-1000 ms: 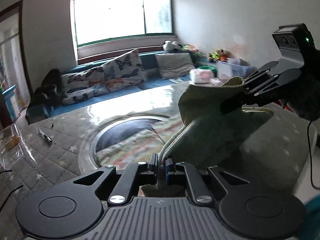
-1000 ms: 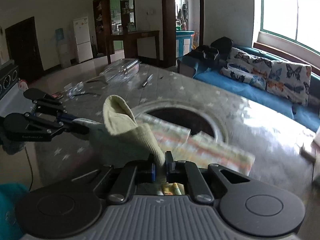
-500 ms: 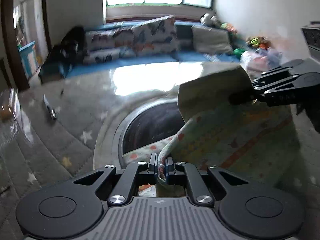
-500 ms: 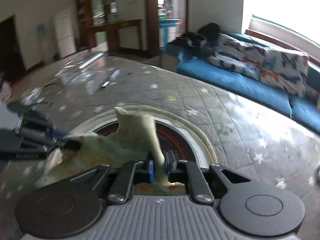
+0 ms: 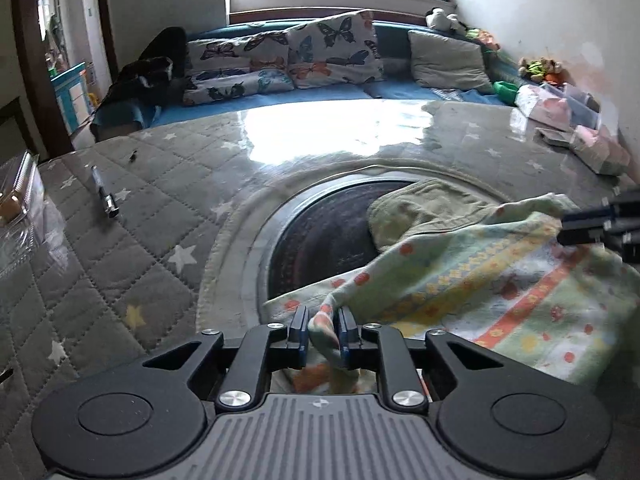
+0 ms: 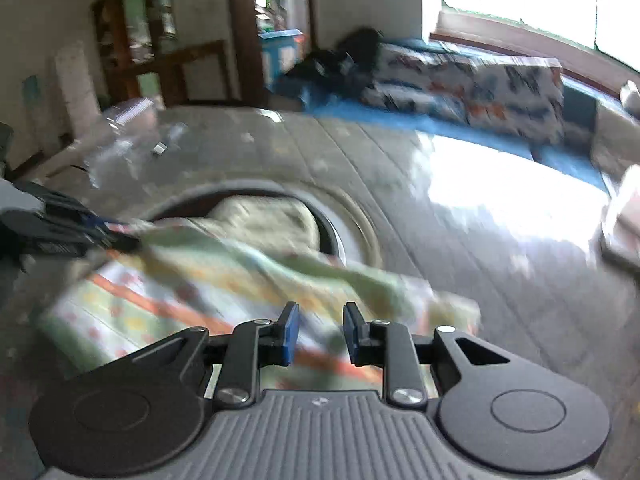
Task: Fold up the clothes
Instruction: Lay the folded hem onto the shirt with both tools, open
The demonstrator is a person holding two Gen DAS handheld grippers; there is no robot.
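My left gripper [image 5: 323, 334] has its jaws pinched on a fold of the patterned garment [image 5: 472, 292], which lies spread on the quilted surface [image 5: 132, 248] over the dark round inset. My right gripper [image 6: 318, 334] hangs above it, jaws apart and empty.

Black claw [image 5: 323, 330] linkages (silver screws), blue pads [image 6: 289, 335], ribbed grey housing.

Butterfly-print cushions [image 5: 288, 60] along a blue window seat [image 5: 320, 94], a small metal cylinder [image 5: 105, 197] on the star-quilted mat [image 5: 120, 248].
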